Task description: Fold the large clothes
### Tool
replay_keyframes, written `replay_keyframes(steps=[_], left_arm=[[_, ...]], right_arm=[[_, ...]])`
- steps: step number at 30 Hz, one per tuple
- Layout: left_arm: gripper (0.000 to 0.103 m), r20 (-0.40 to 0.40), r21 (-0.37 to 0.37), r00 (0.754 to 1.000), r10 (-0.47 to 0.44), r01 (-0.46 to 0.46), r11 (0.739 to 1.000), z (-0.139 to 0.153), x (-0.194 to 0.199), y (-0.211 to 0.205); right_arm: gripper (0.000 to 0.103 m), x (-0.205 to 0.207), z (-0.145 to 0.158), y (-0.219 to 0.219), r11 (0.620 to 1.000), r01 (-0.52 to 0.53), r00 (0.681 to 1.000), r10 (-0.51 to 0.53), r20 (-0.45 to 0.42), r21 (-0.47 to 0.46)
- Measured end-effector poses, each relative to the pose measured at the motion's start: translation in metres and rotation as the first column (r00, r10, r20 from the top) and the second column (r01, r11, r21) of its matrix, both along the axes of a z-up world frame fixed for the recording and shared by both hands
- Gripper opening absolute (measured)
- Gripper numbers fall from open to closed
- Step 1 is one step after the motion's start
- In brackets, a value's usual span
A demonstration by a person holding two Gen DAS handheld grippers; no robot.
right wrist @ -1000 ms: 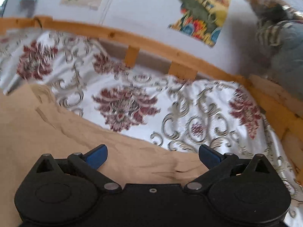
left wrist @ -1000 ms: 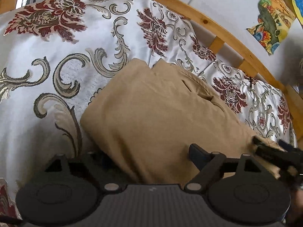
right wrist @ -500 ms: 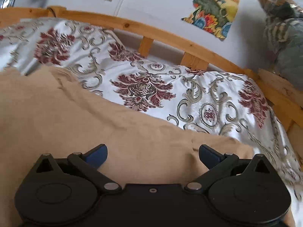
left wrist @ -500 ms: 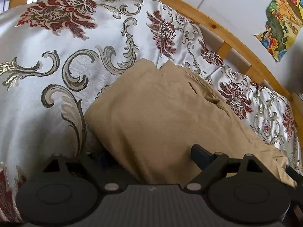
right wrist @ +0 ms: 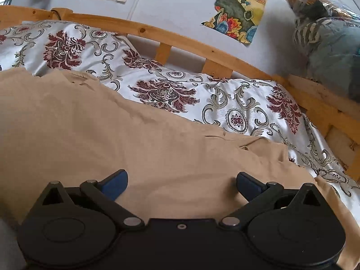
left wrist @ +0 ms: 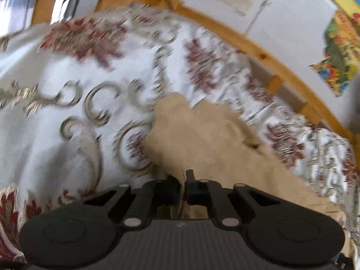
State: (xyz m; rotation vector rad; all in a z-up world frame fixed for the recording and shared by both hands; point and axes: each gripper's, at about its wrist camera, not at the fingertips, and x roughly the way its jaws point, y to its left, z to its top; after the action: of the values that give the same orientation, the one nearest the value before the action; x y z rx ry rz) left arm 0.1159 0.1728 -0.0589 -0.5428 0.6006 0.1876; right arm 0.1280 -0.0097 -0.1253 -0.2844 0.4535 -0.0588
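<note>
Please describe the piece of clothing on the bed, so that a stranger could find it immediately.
Look at the wooden bed with its white bedspread of dark red flowers and grey scrolls. On it lies the tan garment, the only plain, unpatterned cloth there; the left claw pinches its edge.

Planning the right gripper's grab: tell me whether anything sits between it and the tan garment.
Nothing visible does. The right gripper hangs open directly over the tan garment, with only bare cloth between its fingers. The left gripper is shut on a fold of it.

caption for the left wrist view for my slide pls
Left gripper shut on an edge of the tan garment, which lies on the floral bedspread.
</note>
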Motion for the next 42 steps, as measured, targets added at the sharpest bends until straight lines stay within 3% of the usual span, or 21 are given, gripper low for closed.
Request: replay_keyframes(steps=[4,6,9,10,12,13,14,16,17,19,23,24,26,28,30,33,36,40,42], left_arm=[[0.002,0.146,0.108,0.977,-0.154,0.139,0.984,0.04,-0.004,-0.025],[0.001,0.201,0.14,0.946,-0.254,0.229,0.963,0.063,-0.004,-0.04],[0.001,0.231,0.242,0.879,-0.417,0.363,0.9,0.093,0.001,-0.077],[0.001,0.223,0.278,0.847,-0.483,0.42,0.864,0.102,0.005,-0.093],[0.001,0.182,0.356,0.762,-0.622,0.538,0.764,0.116,0.011,-0.128],[0.001,0.145,0.403,0.705,-0.694,0.599,0.692,0.119,0.011,-0.146],[0.001,0.088,0.466,0.64,-0.763,0.651,0.599,0.121,0.01,-0.167],[0.001,0.002,0.557,0.544,-0.839,0.696,0.453,0.114,0.0,-0.199],[0.001,-0.047,0.586,0.496,-0.867,0.716,0.379,0.107,-0.006,-0.213],[0.001,-0.104,0.6,0.442,-0.891,0.743,0.298,0.09,-0.015,-0.231],[0.001,-0.177,0.575,0.333,-0.926,0.799,0.177,0.062,-0.033,-0.247],[0.001,-0.198,0.581,0.294,-0.935,0.803,0.13,0.057,-0.039,-0.25],[0.001,-0.233,0.593,0.233,-0.944,0.803,0.052,0.047,-0.051,-0.251],[0.001,-0.266,0.593,0.189,-0.945,0.805,-0.006,0.037,-0.059,-0.254],[0.001,-0.281,0.584,0.168,-0.945,0.812,-0.029,0.033,-0.064,-0.258],[0.001,-0.281,0.548,0.147,-0.949,0.836,-0.033,0.029,-0.06,-0.258],[0.001,-0.275,0.534,0.139,-0.951,0.845,-0.031,0.026,-0.055,-0.257],[0.001,-0.26,0.542,0.146,-0.954,0.84,-0.019,0.03,-0.055,-0.256],[0.001,-0.242,0.547,0.161,-0.957,0.837,0.003,0.035,-0.059,-0.256]], right_arm=[[0.101,0.007,0.019,-0.016,0.992,-0.015,0.999,0.02,-0.047,0.122],[0.09,0.004,0.035,-0.034,0.971,-0.036,0.999,0.041,-0.018,0.236],[0.09,-0.006,0.07,-0.067,0.924,-0.036,0.999,0.018,0.051,0.381],[0.09,-0.008,0.08,-0.08,0.9,-0.055,0.998,0.034,0.056,0.433],[0.088,-0.014,0.095,-0.11,0.836,-0.074,0.997,0.046,0.064,0.544],[0.088,-0.018,0.101,-0.126,0.8,-0.076,0.997,0.046,0.065,0.596],[0.088,-0.021,0.105,-0.143,0.755,-0.078,0.997,0.053,0.058,0.651],[0.088,-0.029,0.108,-0.177,0.651,-0.077,0.996,0.078,0.035,0.756],[0.088,-0.034,0.105,-0.194,0.579,-0.079,0.995,0.1,0.026,0.811],[0.09,-0.042,0.093,-0.22,0.449,-0.06,0.992,0.125,0.004,0.892],[0.094,-0.05,0.054,-0.252,0.145,0.027,0.993,0.108,-0.043,0.989],[0.094,-0.049,0.047,-0.253,0.119,0.036,0.992,0.116,-0.05,0.992],[0.094,-0.04,0.042,-0.25,0.137,0.068,0.987,0.139,-0.087,0.988],[0.094,-0.032,0.039,-0.244,0.139,0.06,0.982,0.17,-0.083,0.988],[0.092,-0.028,0.039,-0.239,0.173,0.052,0.981,0.174,-0.082,0.984],[0.088,-0.018,0.04,-0.23,0.26,0.04,0.981,0.175,-0.088,0.965],[0.063,-0.008,0.041,-0.221,0.39,0.06,0.976,0.17,-0.135,0.919],[0.035,0.0,0.054,-0.211,0.487,0.02,0.965,0.22,-0.145,0.873],[0.023,0.004,0.071,-0.202,0.568,-0.039,0.96,0.251,-0.127,0.822]])
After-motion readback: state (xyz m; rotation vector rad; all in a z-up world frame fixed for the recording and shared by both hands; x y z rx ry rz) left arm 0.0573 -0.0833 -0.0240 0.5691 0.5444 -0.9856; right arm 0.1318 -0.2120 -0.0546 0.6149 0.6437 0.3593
